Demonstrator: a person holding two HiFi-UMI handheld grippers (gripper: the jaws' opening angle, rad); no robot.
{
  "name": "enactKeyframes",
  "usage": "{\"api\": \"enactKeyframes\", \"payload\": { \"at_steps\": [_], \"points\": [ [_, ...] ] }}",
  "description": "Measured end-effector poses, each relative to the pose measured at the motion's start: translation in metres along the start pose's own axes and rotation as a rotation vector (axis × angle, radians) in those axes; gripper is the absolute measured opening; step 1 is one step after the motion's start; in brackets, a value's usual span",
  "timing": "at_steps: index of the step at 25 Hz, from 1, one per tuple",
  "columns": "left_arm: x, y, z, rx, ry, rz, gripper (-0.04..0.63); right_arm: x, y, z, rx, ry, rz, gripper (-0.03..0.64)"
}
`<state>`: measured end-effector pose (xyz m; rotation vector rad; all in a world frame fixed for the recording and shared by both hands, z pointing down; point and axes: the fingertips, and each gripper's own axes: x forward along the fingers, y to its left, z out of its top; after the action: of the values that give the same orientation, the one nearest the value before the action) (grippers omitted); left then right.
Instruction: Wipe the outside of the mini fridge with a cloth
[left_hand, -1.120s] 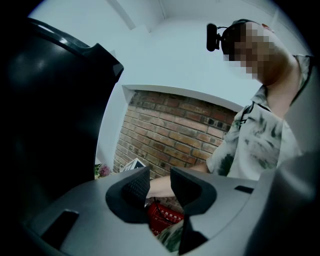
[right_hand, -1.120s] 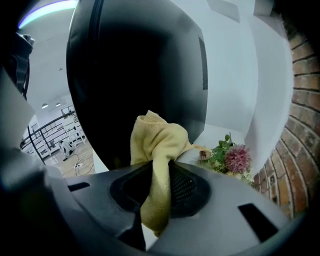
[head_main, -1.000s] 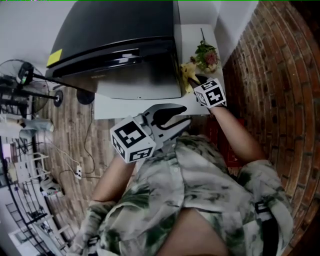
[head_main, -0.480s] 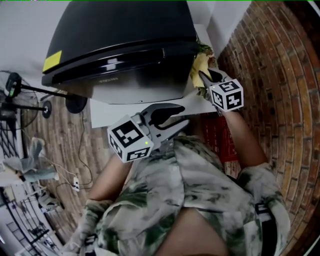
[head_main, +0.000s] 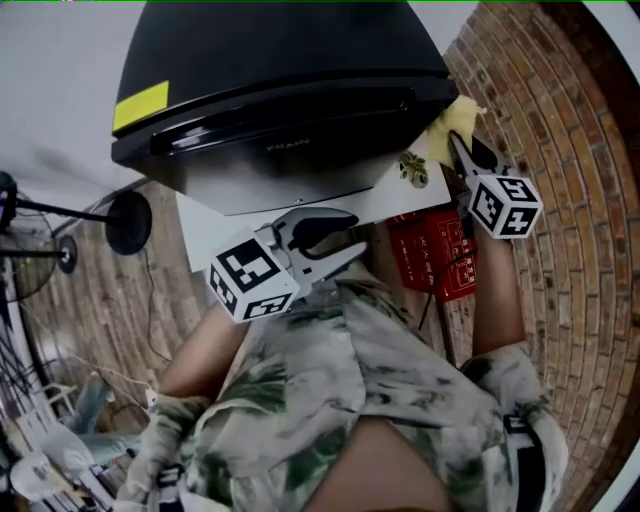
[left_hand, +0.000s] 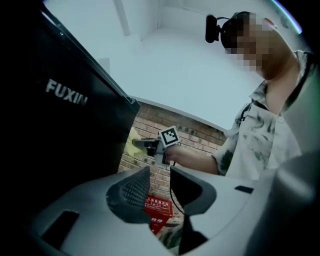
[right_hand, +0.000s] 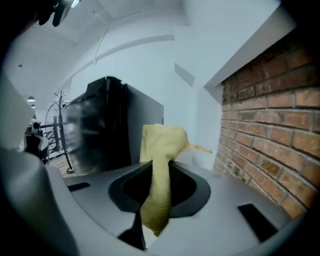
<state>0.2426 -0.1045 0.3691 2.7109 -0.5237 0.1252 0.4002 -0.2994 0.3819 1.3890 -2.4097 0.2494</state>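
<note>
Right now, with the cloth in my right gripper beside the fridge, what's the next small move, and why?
Probably ease the right gripper toward the mini fridge until the yellow cloth presses on its side panel. The jaws are shut on the cloth, which sits by the fridge's right edge, and I can't see contact yet.

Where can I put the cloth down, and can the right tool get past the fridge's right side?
Bare: the white tabletop strip between the mini fridge and the left tool. Crowded: the fridge's right side, where the right tool, yellow cloth and flower sprig sit near the brick wall.
</note>
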Motion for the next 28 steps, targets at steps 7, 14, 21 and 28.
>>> {"api": "enactKeyframes", "payload": {
  "at_steps": [7,14,21,28],
  "points": [
    [-0.058,-0.013,-0.024,0.006,0.03,-0.09,0.137,-0.091,0.045,0.046,0.011,-0.158,-0.154,0.094],
    [-0.09,-0.013,-0.051,-0.001,0.067,-0.112,0.137,-0.121,0.138,0.019,-0.003,-0.129,-0.112,0.095],
    [-0.114,-0.046,-0.072,0.045,0.132,-0.08,0.136,-0.146,0.203,-0.001,-0.052,-0.09,-0.05,0.094],
    [-0.155,-0.099,-0.101,0.058,0.201,-0.1,0.135,-0.16,0.272,-0.015,-0.089,-0.111,-0.006,0.094]
  ]
}}
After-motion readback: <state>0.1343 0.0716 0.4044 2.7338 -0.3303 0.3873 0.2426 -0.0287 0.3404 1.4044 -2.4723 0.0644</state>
